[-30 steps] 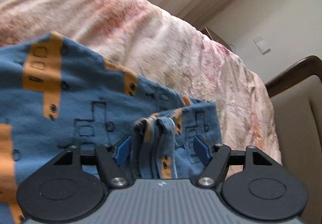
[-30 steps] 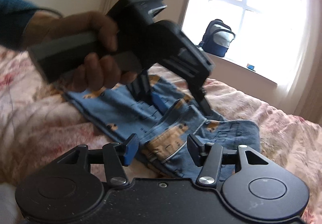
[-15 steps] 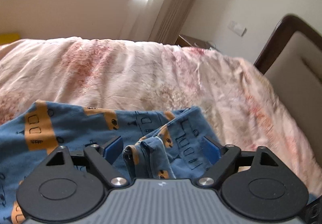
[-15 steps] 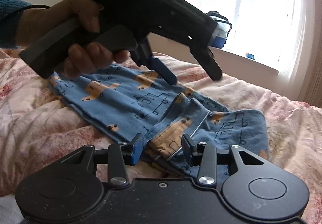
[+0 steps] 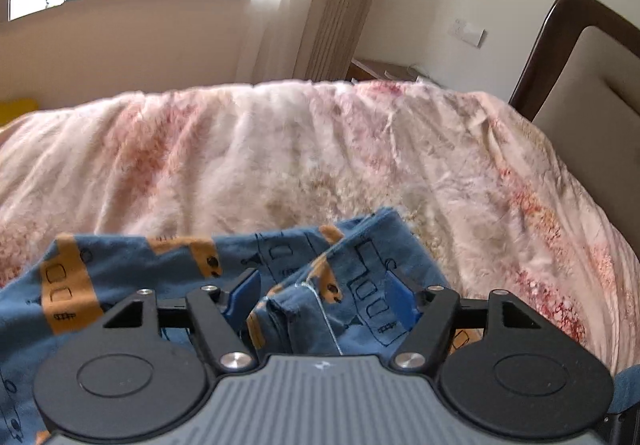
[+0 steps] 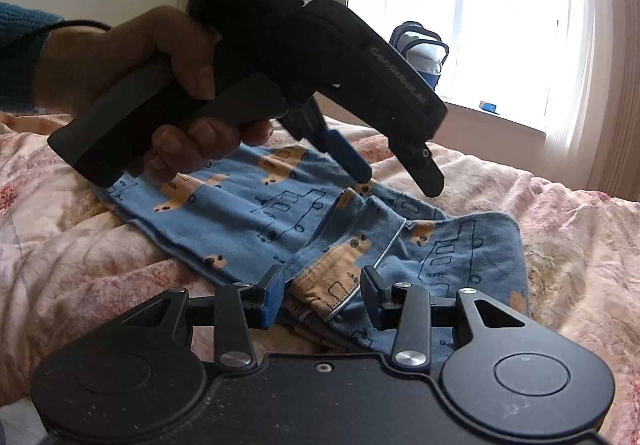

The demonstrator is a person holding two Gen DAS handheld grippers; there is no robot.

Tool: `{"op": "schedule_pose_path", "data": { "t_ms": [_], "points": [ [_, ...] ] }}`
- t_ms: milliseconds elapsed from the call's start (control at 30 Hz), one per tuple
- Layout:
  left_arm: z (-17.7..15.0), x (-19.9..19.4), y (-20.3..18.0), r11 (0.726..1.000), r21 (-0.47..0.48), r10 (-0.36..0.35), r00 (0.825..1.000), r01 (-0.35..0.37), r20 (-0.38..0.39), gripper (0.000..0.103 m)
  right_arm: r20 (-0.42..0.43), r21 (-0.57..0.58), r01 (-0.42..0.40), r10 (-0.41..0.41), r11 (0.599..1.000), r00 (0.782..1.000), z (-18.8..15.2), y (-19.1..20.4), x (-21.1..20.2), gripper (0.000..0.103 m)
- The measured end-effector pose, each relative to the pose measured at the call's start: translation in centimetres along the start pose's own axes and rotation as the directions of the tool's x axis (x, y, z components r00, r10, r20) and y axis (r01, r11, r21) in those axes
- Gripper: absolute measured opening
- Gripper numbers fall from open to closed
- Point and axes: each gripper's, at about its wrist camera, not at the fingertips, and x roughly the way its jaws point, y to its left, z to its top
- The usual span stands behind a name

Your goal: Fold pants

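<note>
The blue cotton pants printed with orange buses (image 6: 288,213) lie part-folded on the pink floral quilt (image 5: 280,165) of the bed, their bunched end rising between both tools. The left tool (image 5: 322,295) stands wide, its blue pads either side of a raised ridge of cloth without pinching it; in the right wrist view the left tool (image 6: 396,181) hangs just above the pants, one blue finger's tip close over the fabric. The right tool (image 6: 320,295) is also wide, its pads flanking an orange-printed fold, and whether they touch it is hard to tell.

Beyond the pants the quilt runs bare to the far edge of the bed, with open room ahead and to the right up to the brown-framed padded headboard (image 5: 580,77). On the right wrist side, quilt lies free on both flanks of the garment.

The near part of the pants is hidden under both tool bodies, and the left hand (image 6: 132,85) and its tool cover part of the far leg. The dark blue backpack (image 6: 424,53) on the windowsill is washed out by window glare.
</note>
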Motion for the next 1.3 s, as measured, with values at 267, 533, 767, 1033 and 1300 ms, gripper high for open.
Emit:
{"op": "schedule_pose_path", "data": {
  "t_ms": [267, 533, 767, 1033, 1300],
  "points": [
    [-0.1, 1.5, 1.1, 0.995, -0.069, 0.072, 0.996, -0.075, -0.052, 0.016, -0.018, -0.018, -0.037, 0.037, 0.999, 0.999, -0.1, 0.3, 0.2, 0.022],
    [0.4, 0.9, 0.6, 0.991, -0.066, 0.109, 0.992, -0.113, -0.064, 0.013, 0.0, 0.005, -0.06, 0.06, 0.998, 0.998, 0.2, 0.1, -0.3, 0.008],
    [0.3, -0.2, 1.9, 0.985, -0.11, 0.125, 0.989, -0.134, -0.081, 0.013, 0.03, -0.007, -0.087, 0.087, 0.996, 0.996, 0.4, 0.4, -0.9, 0.007],
    [-0.7, 1.0, 2.4, 0.983, -0.1, 0.147, 0.986, -0.155, -0.08, 0.022, -0.03, -0.027, -0.105, 0.104, 0.994, 0.994, 0.0, 0.6, 0.1, 0.009],
    [-1.3, 0.3, 3.1, 0.968, -0.142, 0.195, 0.976, -0.207, -0.096, 0.06, 0.008, -0.088, -0.062, 0.063, 0.994, 0.998, 0.1, 1.4, -0.5, 0.038]
  ]
}}
